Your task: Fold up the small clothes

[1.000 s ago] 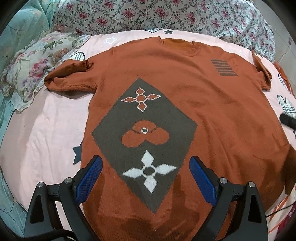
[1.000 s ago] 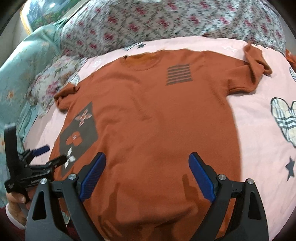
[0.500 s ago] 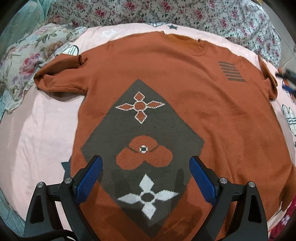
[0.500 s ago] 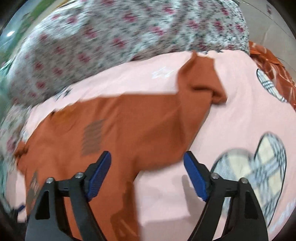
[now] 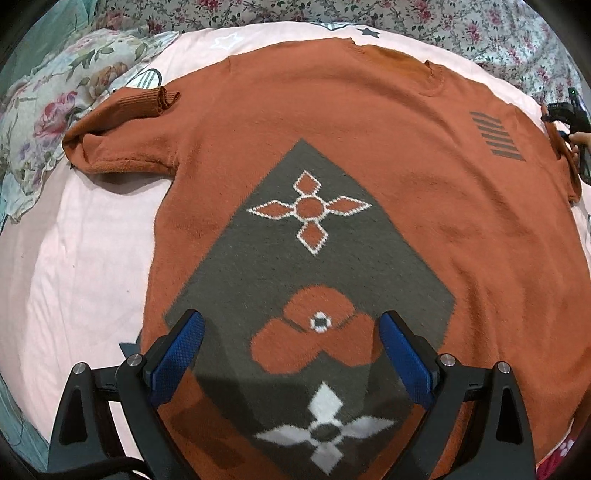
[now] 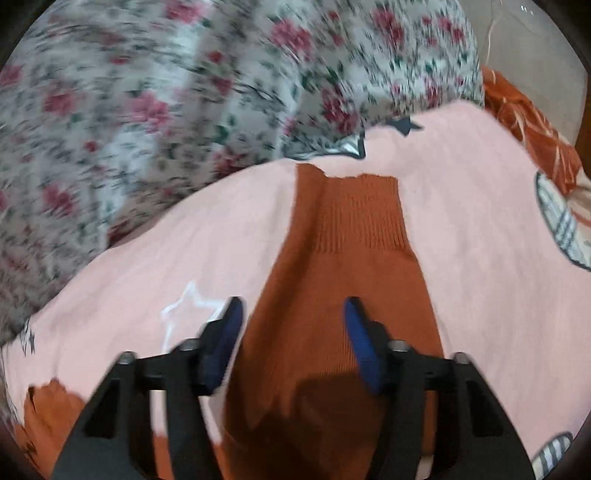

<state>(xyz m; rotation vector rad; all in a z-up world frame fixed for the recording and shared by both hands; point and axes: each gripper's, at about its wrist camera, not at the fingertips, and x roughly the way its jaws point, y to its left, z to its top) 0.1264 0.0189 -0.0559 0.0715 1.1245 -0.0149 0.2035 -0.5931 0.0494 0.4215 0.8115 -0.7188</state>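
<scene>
1. Now, take stock of where the garment lies: the orange sweater (image 5: 369, 155) is spread flat, front up, on the pink sheet (image 5: 74, 258), neck toward the flowered quilt (image 5: 480, 33) at the far side, with a flowered pillow (image 5: 55, 110) off its one sleeve.
2. Your right gripper (image 6: 293, 332) hangs over the sweater's right sleeve (image 6: 347, 280), behind the ribbed cuff (image 6: 362, 214). Its jaws have just been closing and now stand partly open, one to each side of the sleeve cloth; nothing is pinched between the blue pads (image 6: 227, 332) yet, as far as the blurred view shows.
3. Lower that gripper until both pads bracket a fold of knit, then finish closing. Catch both layers of the sleeve, not only the top one, or it will likely twist as you carry it over.
4. Your left gripper (image 5: 291, 354) hovers wide open above the grey diamond pattern (image 5: 306, 266) on the chest and holds nothing. Judging by the layout, it serves best by pressing the body flat or taking the left sleeve (image 5: 125, 129), which already lies doubled back on itself.
5. Bring the right sleeve across toward the middle, laying it flat on the chest. Go slowly; knit stretches and drags the shoulder with it.
6. Mind the other orange cloth (image 6: 532, 122) at the sheet's far edge, and keep the sleeve clear of it.
</scene>
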